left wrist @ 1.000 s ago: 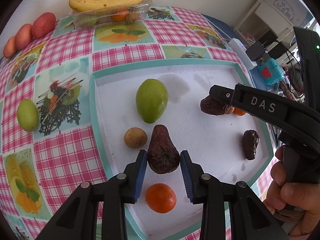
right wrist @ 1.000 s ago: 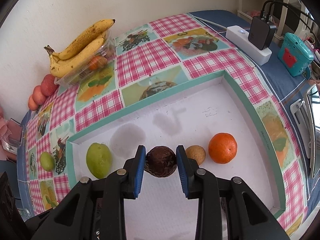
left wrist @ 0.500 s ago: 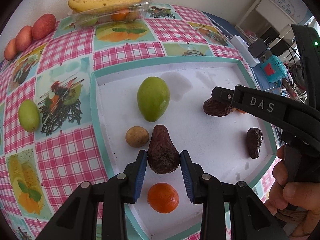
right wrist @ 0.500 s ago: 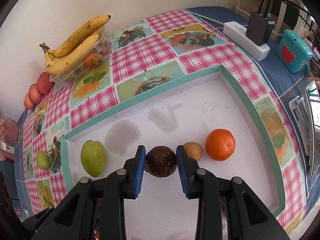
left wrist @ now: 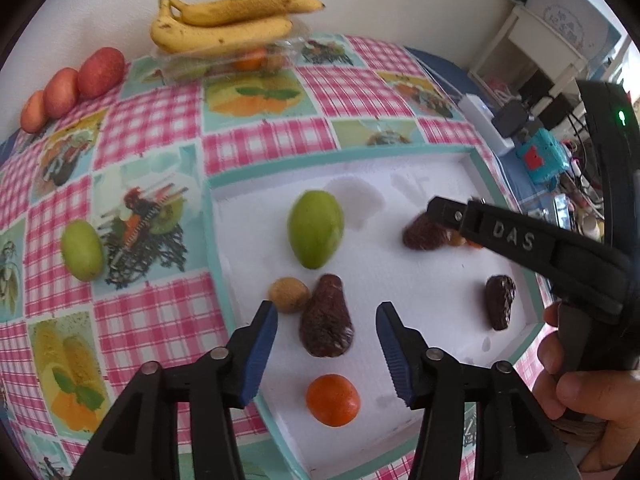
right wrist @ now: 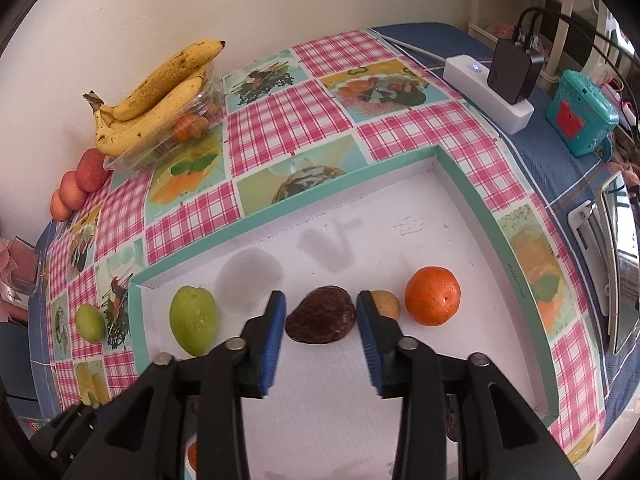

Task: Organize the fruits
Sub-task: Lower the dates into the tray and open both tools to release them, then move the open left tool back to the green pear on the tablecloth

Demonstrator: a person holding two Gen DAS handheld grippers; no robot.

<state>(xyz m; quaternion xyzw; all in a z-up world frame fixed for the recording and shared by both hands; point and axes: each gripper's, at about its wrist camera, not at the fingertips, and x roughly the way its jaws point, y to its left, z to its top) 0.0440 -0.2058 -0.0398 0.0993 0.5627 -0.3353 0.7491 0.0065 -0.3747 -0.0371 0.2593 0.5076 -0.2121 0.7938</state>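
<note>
On the white tray (left wrist: 420, 280), left tool (left wrist: 326, 334) now spread, dark avocado (left wrist: 326, 322) released, lying between pads. Right tool (right wrist: 320, 318) also spread, apparently releasing second dark fruit (right wrist: 320, 314). Placement seems done.

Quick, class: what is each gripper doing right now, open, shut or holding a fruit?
Left gripper: open, holding nothing; a wrinkled dark avocado lies between its fingers.
Right gripper: open around another dark wrinkled fruit.

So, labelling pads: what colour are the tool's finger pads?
Blue, ribbed finger pads; clearest in the right wrist view.
</note>
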